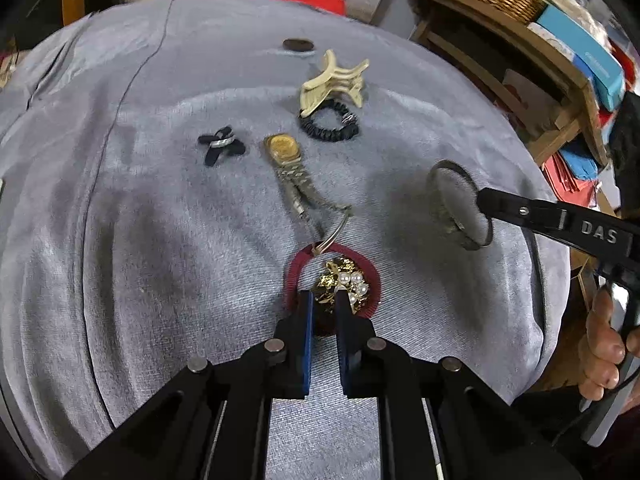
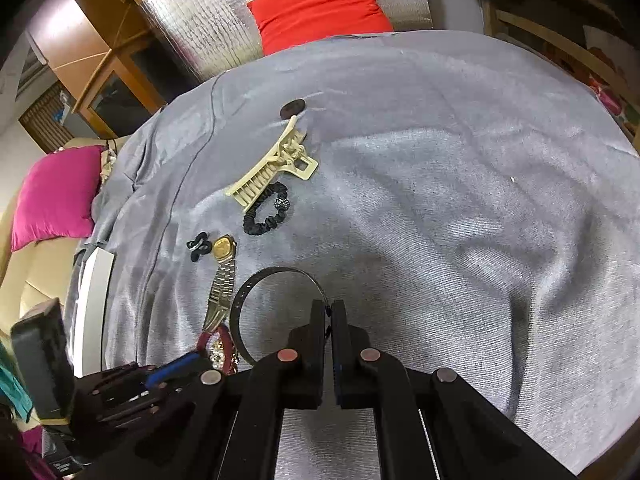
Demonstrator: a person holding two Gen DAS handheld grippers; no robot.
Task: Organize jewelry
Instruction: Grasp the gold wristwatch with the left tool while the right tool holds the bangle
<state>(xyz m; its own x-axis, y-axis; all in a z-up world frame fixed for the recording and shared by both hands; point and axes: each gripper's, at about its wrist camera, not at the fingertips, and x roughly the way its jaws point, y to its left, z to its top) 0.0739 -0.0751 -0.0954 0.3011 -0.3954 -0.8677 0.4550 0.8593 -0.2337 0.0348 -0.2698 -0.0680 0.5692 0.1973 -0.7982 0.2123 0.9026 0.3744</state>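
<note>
A gold ornament with pearls point(image 1: 345, 275) lies inside a maroon ring point(image 1: 294, 276) on the grey cloth point(image 1: 160, 240). My left gripper point(image 1: 325, 300) points down at it, its blue pads pressing on the ornament's near edge. That gripper also shows in the right wrist view, as the left gripper point(image 2: 188, 360) beside the maroon ring point(image 2: 226, 338). My right gripper point(image 2: 329, 312) is shut on the rim of a dark bangle point(image 2: 276, 271). In the left wrist view, the right gripper point(image 1: 482, 200) holds the bangle point(image 1: 444, 196) on edge at the right.
On the cloth lie a gold watch point(image 1: 282, 148), a key ring point(image 1: 338, 226), a small black hair tie point(image 1: 220, 146), a black scrunchie point(image 1: 328, 126), a cream claw clip point(image 1: 332, 80) and a dark disc point(image 1: 297, 45). A person's hand point(image 1: 604, 340) holds the right tool. Wooden shelves point(image 1: 520, 60) stand to the right.
</note>
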